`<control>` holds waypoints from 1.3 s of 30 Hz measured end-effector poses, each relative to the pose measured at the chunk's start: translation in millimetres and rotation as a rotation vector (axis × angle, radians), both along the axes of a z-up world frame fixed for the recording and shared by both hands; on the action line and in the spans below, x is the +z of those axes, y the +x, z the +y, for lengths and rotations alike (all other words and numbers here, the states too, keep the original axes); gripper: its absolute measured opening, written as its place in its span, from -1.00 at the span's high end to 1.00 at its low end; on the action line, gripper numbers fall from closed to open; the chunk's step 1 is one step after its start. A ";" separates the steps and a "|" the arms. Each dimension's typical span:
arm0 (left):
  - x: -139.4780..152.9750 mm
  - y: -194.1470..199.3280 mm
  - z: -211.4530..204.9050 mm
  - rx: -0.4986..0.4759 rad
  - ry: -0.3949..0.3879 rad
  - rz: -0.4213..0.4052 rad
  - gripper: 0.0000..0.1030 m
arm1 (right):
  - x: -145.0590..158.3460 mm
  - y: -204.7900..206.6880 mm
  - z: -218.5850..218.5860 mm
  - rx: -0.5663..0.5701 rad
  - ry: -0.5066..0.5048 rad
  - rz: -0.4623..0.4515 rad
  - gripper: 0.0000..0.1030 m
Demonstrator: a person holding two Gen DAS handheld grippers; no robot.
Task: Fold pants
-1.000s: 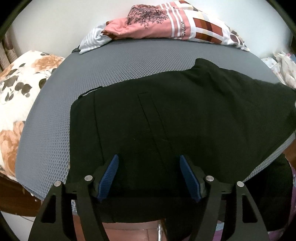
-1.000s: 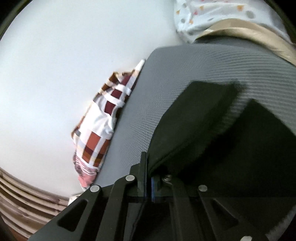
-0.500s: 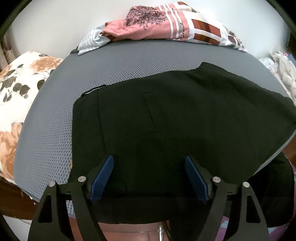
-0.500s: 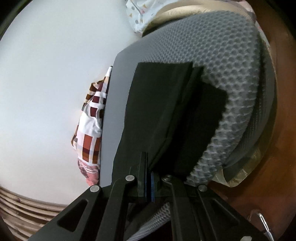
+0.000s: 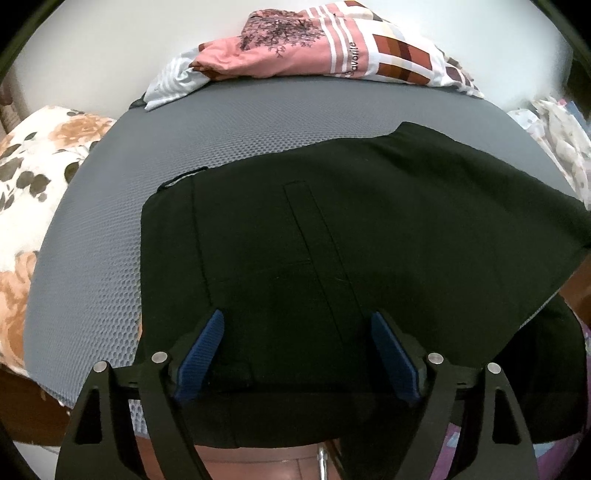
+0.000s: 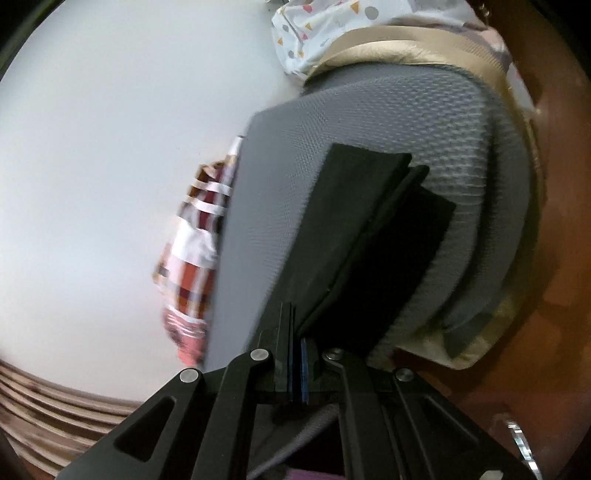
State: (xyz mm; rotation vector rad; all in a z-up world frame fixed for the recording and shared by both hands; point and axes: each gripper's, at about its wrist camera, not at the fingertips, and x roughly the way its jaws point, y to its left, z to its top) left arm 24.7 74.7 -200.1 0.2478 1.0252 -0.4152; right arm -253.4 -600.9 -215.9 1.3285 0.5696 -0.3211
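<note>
Black pants (image 5: 332,236) lie spread flat on a grey mesh mattress (image 5: 229,122), waistband at the left, with the near edge hanging over the front. My left gripper (image 5: 295,350) is open, its blue pads (image 5: 201,354) just above the pants' near edge, holding nothing. My right gripper (image 6: 295,332) is shut on the pants (image 6: 354,221), pinching a folded leg end that stretches away over the mattress (image 6: 461,133) near its corner.
A pink and checked blanket (image 5: 325,55) is heaped at the mattress's far edge by the white wall. A floral pillow (image 5: 33,170) lies at the left. Patterned bedding (image 6: 332,29) sits beyond the far corner. Brown floor (image 6: 554,258) lies below.
My right gripper, still pinching the leg, has swung and rolled so the mattress corner and floor show. My left gripper's jaws have opened a little wider over the pants.
</note>
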 end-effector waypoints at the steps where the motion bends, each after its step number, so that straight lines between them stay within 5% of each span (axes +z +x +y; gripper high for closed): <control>1: -0.2 0.6 -0.4 -0.006 0.000 0.000 -0.62 | -13.6 -1.0 -2.9 -0.009 0.022 0.028 0.93; 5: -0.5 2.7 0.1 -0.021 0.002 0.009 -0.64 | -10.5 5.5 -4.1 -0.007 -0.047 0.023 0.95; 10: 0.1 1.9 -0.5 -0.022 0.007 0.009 -0.65 | -7.1 -6.2 -5.5 -0.037 0.005 -0.049 0.79; 15: 0.7 -0.1 -3.1 -0.019 0.022 -0.004 -0.65 | 0.0 8.6 33.7 0.098 0.076 -0.138 0.66; 27: 13.7 -7.7 -7.1 -0.029 0.027 -0.020 -0.65 | -23.0 55.7 92.1 0.268 0.226 -0.105 0.28; 31: 13.2 -11.8 -10.4 -0.052 0.060 -0.031 -0.65 | -19.9 61.7 103.9 0.295 0.199 -0.059 0.18; 36: 4.9 -8.7 -0.6 -0.015 0.054 -0.006 -0.65 | -4.4 37.0 72.4 0.113 0.140 -0.060 0.02; 39: 4.1 -5.4 6.0 0.009 0.029 0.005 -0.65 | -11.2 10.0 40.2 0.000 0.189 -0.098 -0.10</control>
